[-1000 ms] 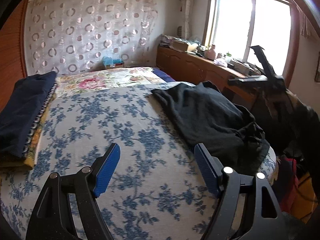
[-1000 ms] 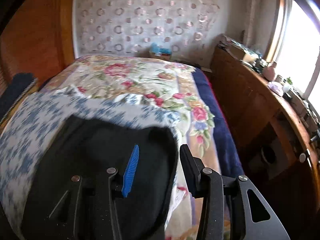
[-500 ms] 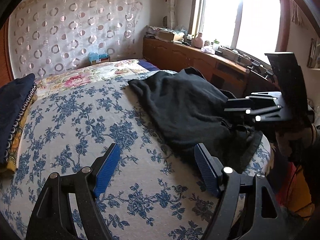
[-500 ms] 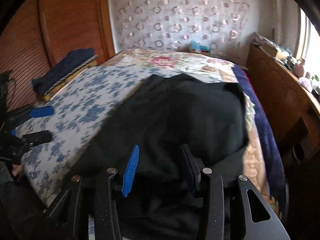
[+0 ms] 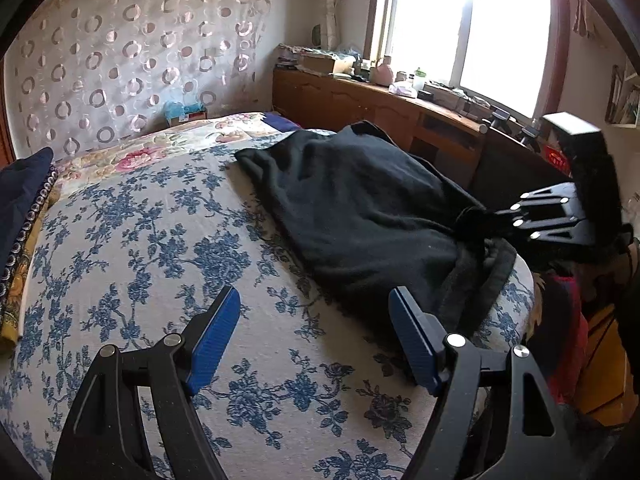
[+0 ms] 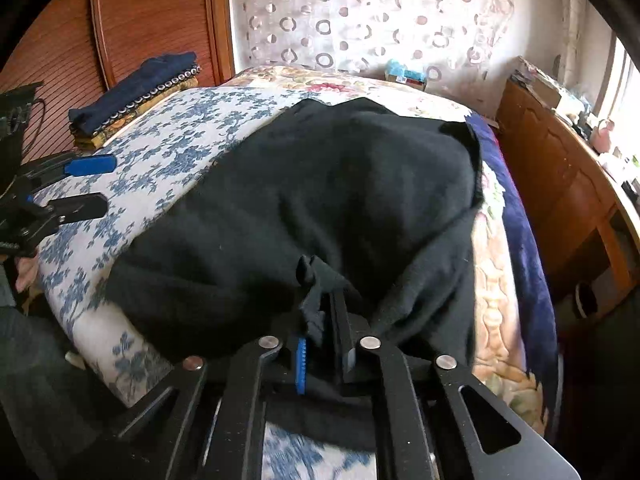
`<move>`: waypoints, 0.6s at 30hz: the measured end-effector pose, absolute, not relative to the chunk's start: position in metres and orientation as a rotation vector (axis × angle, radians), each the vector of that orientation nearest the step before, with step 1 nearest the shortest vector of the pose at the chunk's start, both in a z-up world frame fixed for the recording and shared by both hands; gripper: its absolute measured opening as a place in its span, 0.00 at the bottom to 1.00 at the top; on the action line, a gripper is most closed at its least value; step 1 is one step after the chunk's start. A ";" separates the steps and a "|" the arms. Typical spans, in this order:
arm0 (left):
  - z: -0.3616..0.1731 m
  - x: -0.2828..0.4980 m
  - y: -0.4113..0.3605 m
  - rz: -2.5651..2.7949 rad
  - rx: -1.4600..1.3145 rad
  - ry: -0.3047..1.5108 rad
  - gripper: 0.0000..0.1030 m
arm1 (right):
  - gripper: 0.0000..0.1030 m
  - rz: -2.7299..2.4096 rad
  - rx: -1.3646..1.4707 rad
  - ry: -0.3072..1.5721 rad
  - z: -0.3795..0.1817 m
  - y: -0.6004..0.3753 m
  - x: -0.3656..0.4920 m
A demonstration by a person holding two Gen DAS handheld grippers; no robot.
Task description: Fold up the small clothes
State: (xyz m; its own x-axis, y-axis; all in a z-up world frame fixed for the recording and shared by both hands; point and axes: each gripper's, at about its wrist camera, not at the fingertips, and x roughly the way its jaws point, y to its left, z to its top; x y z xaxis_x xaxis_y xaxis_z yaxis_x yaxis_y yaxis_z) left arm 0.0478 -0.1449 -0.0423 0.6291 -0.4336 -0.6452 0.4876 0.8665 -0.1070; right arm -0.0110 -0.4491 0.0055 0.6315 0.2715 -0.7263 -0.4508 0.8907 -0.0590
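A second ago the right gripper (image 6: 322, 344) hung with its jaws apart above the far end of the black garment (image 5: 360, 208); it has since swung to the near edge, and its jaws have just closed on a small bunched tuft of that cloth. To the left, a folded navy pile (image 5: 20, 196) sits by the bed's edge. The left gripper (image 5: 314, 336) hovers with jaws wide and nothing between them over the blue-flowered bedspread (image 5: 152, 240), just beside the garment's near hem. The garment lies rumpled along the bed's right side, near the edge. The risk from here is likely the thin pinch — a pull could slip the tuft free, or drag the cloth off the bed while the left gripper holds nothing.
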 end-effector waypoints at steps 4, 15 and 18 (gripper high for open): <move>-0.043 0.047 -0.151 -0.540 0.090 0.723 0.75 | 0.08 0.380 -0.238 0.771 0.019 -0.473 -0.036; -0.049 0.051 -0.166 -0.567 0.101 0.762 0.75 | 0.32 0.303 -0.215 0.773 0.034 -0.528 -0.066; -0.051 0.051 -0.173 -0.596 0.104 0.781 0.75 | 0.39 0.322 -0.215 0.761 0.035 -0.513 -0.069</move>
State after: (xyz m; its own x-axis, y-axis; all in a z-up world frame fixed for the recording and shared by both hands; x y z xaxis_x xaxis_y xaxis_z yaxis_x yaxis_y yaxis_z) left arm 0.0514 -0.1728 -0.0512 0.5555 -0.4664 -0.6884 0.5413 0.8313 -0.1264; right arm -0.0689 -0.5125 0.0349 0.6790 0.2070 -0.7044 -0.3609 0.9296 -0.0747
